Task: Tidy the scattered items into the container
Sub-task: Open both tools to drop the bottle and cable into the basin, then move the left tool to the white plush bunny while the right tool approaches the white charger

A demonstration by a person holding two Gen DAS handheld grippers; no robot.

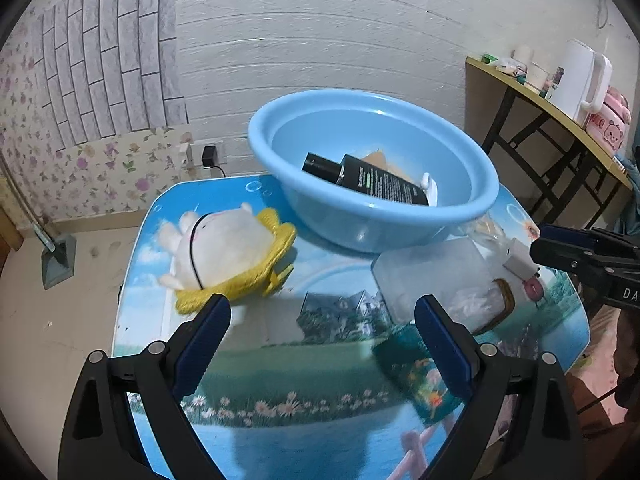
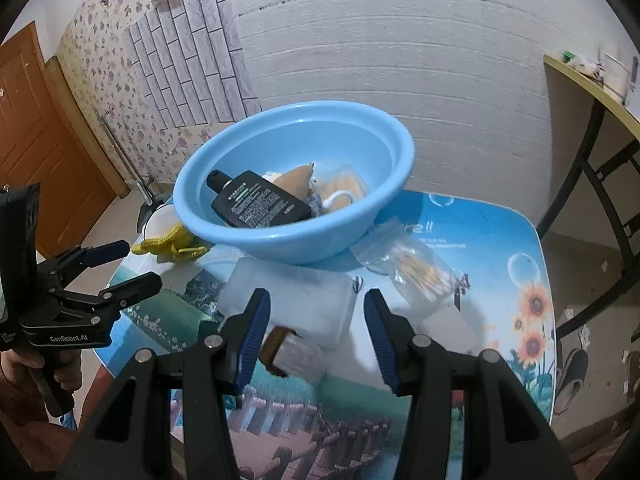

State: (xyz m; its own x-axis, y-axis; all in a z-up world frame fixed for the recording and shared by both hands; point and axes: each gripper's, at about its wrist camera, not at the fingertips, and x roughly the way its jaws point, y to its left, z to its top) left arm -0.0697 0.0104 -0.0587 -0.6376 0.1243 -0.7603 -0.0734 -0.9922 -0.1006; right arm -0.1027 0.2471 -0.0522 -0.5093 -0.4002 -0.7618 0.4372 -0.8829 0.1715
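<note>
A light blue basin [image 1: 372, 216] [image 2: 296, 236] stands at the back of the picture-printed table and holds a black bottle [image 1: 368, 180] [image 2: 260, 204] and some tan items. A white plush toy on a yellow knitted mat [image 1: 224, 256] lies left of the basin. A clear plastic box [image 1: 436, 276] [image 2: 296, 304] lies in front of the basin, a bag of cotton swabs [image 2: 416, 268] to its right. My left gripper [image 1: 322, 324] is open and empty above the table's front. My right gripper [image 2: 316, 320] is open and empty just over the clear box.
A small dark-green packet [image 1: 416, 376] lies at the table's front. A side table [image 1: 560, 120] with a white kettle stands at the right. Behind the table are a wall, a wall socket [image 1: 208, 156] and a wooden door [image 2: 36, 152].
</note>
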